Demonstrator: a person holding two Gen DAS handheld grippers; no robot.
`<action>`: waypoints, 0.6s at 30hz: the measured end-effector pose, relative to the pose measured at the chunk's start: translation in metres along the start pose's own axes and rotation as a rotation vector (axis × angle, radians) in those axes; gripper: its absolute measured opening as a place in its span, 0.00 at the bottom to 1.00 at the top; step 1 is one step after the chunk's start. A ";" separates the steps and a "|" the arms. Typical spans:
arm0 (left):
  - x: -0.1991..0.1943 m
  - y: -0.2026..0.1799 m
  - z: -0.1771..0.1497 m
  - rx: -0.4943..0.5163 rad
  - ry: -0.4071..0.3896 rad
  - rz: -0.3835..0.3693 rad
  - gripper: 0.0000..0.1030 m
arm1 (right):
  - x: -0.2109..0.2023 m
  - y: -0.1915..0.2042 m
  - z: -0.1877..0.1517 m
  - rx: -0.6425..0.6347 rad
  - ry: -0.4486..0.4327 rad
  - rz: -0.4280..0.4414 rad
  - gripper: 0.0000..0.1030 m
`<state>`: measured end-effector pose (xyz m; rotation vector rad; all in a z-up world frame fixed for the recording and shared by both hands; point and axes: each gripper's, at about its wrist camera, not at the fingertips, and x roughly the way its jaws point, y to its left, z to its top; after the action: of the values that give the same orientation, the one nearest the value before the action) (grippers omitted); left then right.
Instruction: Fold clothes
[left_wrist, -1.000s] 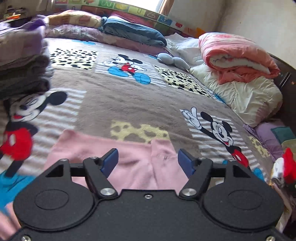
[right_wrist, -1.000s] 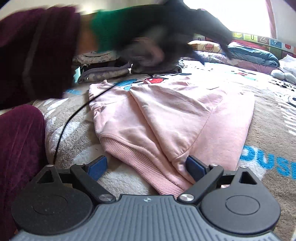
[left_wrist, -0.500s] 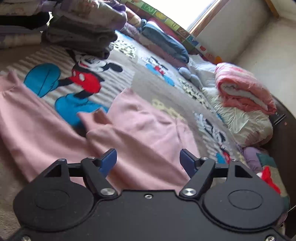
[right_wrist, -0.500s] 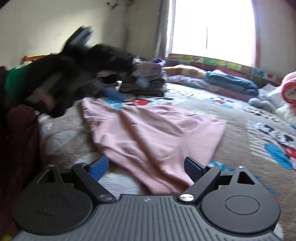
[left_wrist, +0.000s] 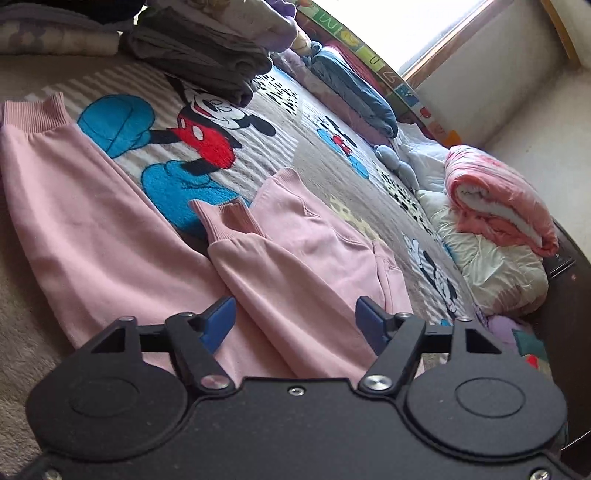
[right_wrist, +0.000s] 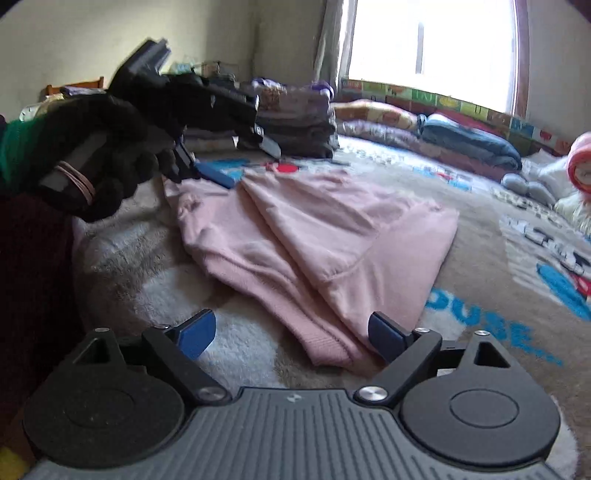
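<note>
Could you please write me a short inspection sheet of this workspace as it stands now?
Surface: bed under a cartoon-mouse blanket.
Job's things: pink sweatshirt lying flat, sleeves folded inward, ribbed cuffs showing.
Clutter: stack of folded clothes, rolled pink quilt, blue bedding.
Grippers: left gripper open over the sweatshirt, jaws just been closing, cloth below them but ungripped; right gripper open at the hem, nothing held.
Cables: nothing seen.
Surroundings: bright window, pale walls.
</note>
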<state>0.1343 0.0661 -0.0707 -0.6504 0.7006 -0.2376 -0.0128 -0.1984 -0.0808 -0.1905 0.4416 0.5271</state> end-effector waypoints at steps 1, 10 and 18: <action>0.001 0.001 0.000 -0.006 -0.001 0.005 0.60 | 0.000 0.000 0.001 -0.003 -0.010 -0.003 0.85; 0.011 0.013 0.003 -0.060 -0.025 0.043 0.39 | 0.017 -0.014 0.004 0.054 -0.029 -0.006 0.85; 0.019 0.022 0.005 -0.115 -0.075 0.038 0.34 | 0.027 -0.021 -0.004 0.102 0.022 0.033 0.86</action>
<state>0.1515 0.0774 -0.0912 -0.7508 0.6575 -0.1379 0.0174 -0.2052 -0.0951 -0.0912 0.4924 0.5342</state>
